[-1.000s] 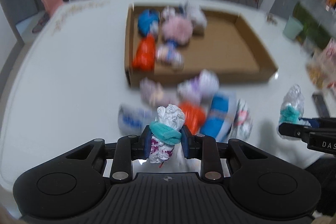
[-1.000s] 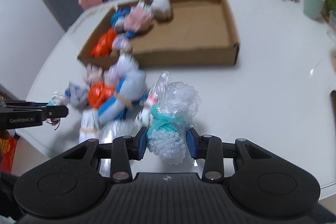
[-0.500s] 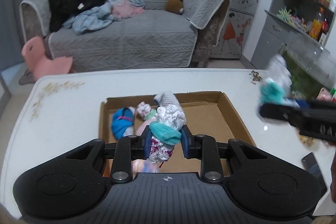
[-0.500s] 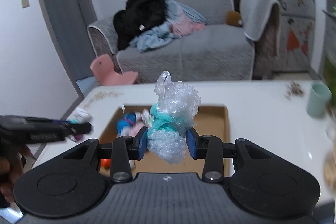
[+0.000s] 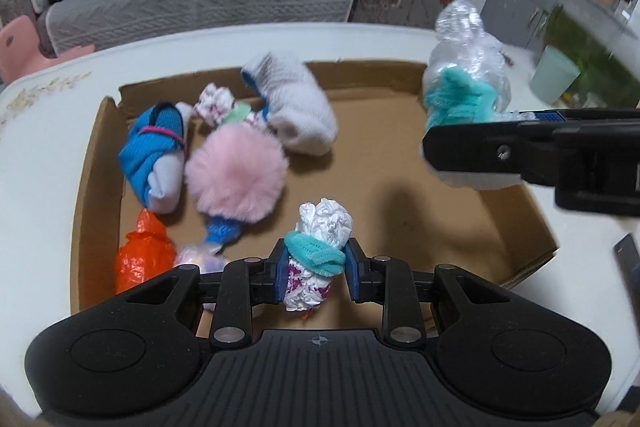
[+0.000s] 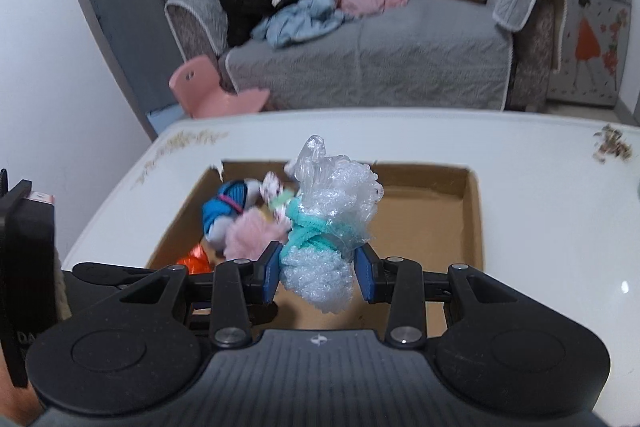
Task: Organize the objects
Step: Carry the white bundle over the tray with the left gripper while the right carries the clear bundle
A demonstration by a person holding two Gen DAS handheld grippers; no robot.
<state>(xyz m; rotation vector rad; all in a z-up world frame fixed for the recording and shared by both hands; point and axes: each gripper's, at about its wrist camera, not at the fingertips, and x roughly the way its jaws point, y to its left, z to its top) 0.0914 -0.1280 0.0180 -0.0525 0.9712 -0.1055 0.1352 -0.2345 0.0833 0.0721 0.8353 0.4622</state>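
Note:
My left gripper is shut on a white crumpled bundle tied with a teal band, held above the near part of the cardboard box. My right gripper is shut on a bubble-wrap bundle with a teal band, held over the box; it also shows in the left wrist view. The box holds a pink fluffy ball, a blue bundle, a white sock roll, an orange bag and other small bundles.
The box lies on a white table. A mint cup stands at the right and a dark phone lies near the right edge. A grey sofa with clothes and a pink chair stand behind the table.
Both grippers have carried their bundles from the pile at the table's front forward over the box, and both have come lower toward it in the last half second.

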